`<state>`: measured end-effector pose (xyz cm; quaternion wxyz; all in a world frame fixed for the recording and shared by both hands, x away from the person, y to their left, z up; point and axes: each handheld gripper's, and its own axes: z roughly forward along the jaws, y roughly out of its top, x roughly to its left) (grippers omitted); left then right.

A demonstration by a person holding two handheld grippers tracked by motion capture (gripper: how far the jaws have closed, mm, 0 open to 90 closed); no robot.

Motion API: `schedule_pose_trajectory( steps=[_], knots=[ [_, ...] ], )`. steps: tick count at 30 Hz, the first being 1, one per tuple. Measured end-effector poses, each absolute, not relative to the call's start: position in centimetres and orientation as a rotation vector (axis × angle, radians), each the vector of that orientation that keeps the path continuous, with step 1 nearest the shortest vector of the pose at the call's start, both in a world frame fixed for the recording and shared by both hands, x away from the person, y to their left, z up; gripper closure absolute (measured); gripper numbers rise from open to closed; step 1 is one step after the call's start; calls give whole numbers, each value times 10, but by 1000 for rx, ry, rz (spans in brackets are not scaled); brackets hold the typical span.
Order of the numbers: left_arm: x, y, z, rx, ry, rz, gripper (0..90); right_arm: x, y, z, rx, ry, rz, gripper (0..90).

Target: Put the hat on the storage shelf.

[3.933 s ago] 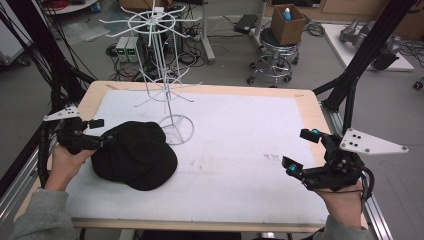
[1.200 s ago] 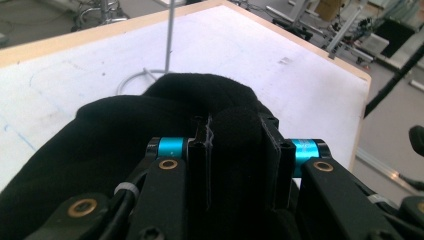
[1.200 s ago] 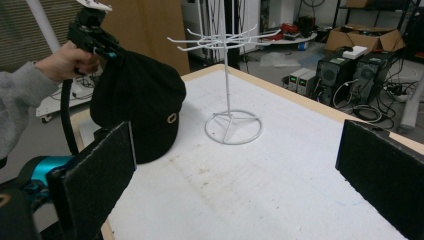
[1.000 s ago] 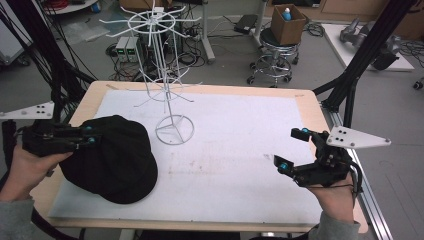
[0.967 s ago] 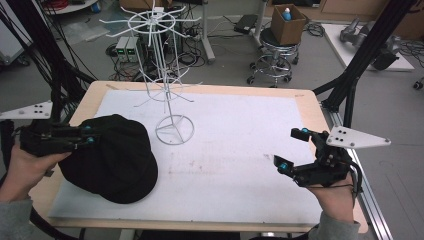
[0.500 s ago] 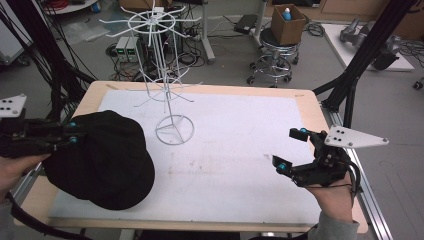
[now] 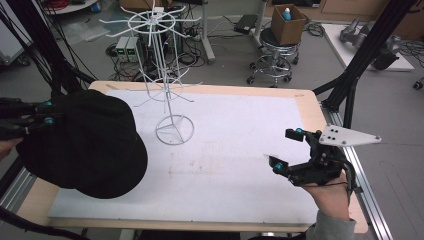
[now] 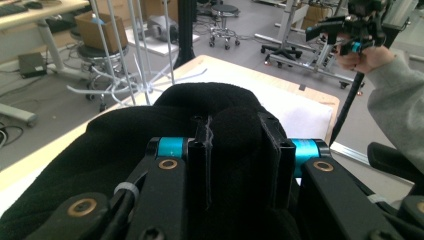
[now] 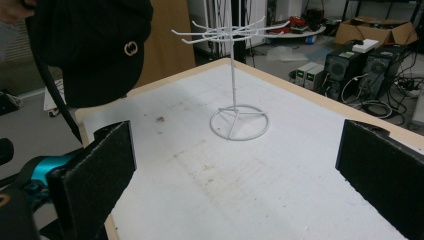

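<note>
left gripper [image 7: 42, 116] fingers clamped on black cap [image 7: 90, 142], now lifted off desk [image 7: 240, 150] toward white rack [image 7: 167, 75]; right gripper [image 7: 290, 147] fingers wide, idle.

The left gripper [image 7: 47, 112] sits at the far left edge of the high view, its jaws pointing toward the table's centre and closed tight on black fabric. Its own view shows both pads pressed into the material. The right gripper [image 7: 287, 148] is held low at the table's right side, its jaws wide apart with nothing between them, gripped from beneath by the right hand [image 7: 330, 197].
</note>
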<state>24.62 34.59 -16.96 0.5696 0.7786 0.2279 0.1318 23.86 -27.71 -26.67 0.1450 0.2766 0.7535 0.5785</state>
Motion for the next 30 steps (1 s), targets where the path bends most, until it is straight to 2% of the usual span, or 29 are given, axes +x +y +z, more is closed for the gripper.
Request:
schedule_pose_trajectory(
  steps=[16, 30],
  knots=[
    [245, 346, -121, 1834, 551, 384, 699, 252, -272, -275, 817, 2219, 1647, 16],
    [255, 357, -64, 1751, 513, 356, 699, 253, -283, -276, 845, 2177, 1688, 16]
  ],
)
